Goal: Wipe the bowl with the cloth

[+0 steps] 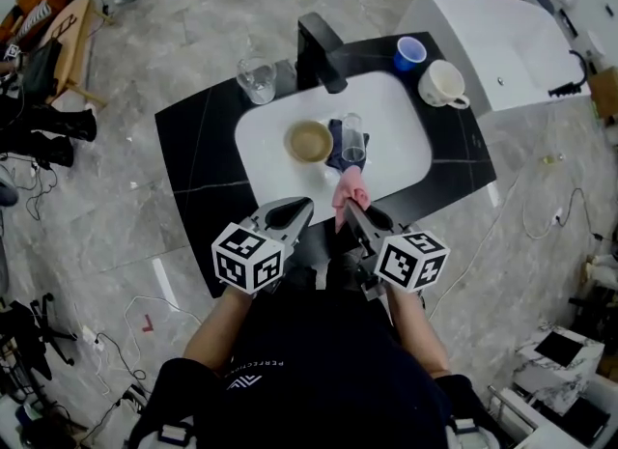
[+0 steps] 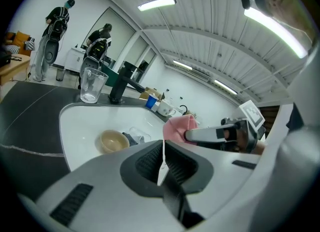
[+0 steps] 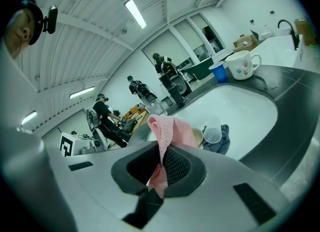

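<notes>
From the head view we see a white sink [image 1: 406,109] set into a black counter. The tan bowl [image 1: 309,141] stands upright inside the sink, near its middle. Just right of the bowl, also in the sink, lies a dark blue cloth [image 1: 335,138] with a clear glass [image 1: 353,144] on it. Behind the sink rises a black faucet [image 1: 320,51]. A second clear tumbler [image 1: 257,80] stands at the sink's far left corner, and a blue cup [image 1: 410,53] and a white mug [image 1: 444,83] stand at its far right corner. At the sink's near rim both grippers hang side by side. The left gripper [image 1: 294,209] is just outside the rim, and the right gripper [image 1: 350,209] holds a pink cloth [image 1: 349,188] that reaches over the rim. The cloth is apart from the bowl.

In the left gripper view we see the left jaws pressed together with nothing between them, only a thin bright seam. Beyond them the bowl sits in the sink, and the right gripper with the pink cloth shows to the right, above the sink's near edge.

In the right gripper view we see the right jaws pinching the pink cloth. One end stands up above them and a short tail hangs below. The cloth covers part of the bowl in the sink behind it. The glass and the dark blue cloth lie just to the bowl's right.
</notes>
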`<control>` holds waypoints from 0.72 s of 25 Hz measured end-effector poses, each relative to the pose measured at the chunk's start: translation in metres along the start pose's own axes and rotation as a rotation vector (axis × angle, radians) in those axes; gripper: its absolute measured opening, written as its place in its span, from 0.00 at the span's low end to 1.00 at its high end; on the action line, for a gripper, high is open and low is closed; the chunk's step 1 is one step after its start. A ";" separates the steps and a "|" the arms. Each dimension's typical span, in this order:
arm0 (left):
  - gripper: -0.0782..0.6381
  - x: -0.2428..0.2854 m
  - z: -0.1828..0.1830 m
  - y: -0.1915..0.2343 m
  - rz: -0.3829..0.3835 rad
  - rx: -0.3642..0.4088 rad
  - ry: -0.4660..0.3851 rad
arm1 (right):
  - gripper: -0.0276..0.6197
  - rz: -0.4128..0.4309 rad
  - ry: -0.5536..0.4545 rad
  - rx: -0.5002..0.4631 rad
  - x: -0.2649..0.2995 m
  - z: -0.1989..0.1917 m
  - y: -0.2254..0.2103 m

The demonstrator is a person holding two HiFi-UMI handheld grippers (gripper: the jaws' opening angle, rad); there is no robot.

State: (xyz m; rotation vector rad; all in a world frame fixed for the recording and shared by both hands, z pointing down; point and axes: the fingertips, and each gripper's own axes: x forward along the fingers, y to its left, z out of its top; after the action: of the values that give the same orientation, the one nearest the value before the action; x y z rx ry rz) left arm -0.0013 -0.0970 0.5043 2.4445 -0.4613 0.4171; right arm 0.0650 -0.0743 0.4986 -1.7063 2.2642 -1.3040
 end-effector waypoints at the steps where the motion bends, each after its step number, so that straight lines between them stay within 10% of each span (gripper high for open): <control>1: 0.13 0.002 0.000 0.002 0.013 0.003 0.006 | 0.11 0.008 0.004 -0.004 0.002 0.004 -0.002; 18: 0.13 0.056 0.026 0.034 0.227 -0.034 -0.042 | 0.11 0.165 0.163 -0.113 0.031 0.050 -0.040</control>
State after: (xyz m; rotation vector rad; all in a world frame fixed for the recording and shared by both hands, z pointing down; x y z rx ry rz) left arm 0.0395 -0.1516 0.5237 2.3798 -0.7622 0.4477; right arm 0.1081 -0.1310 0.5040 -1.4524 2.5527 -1.3491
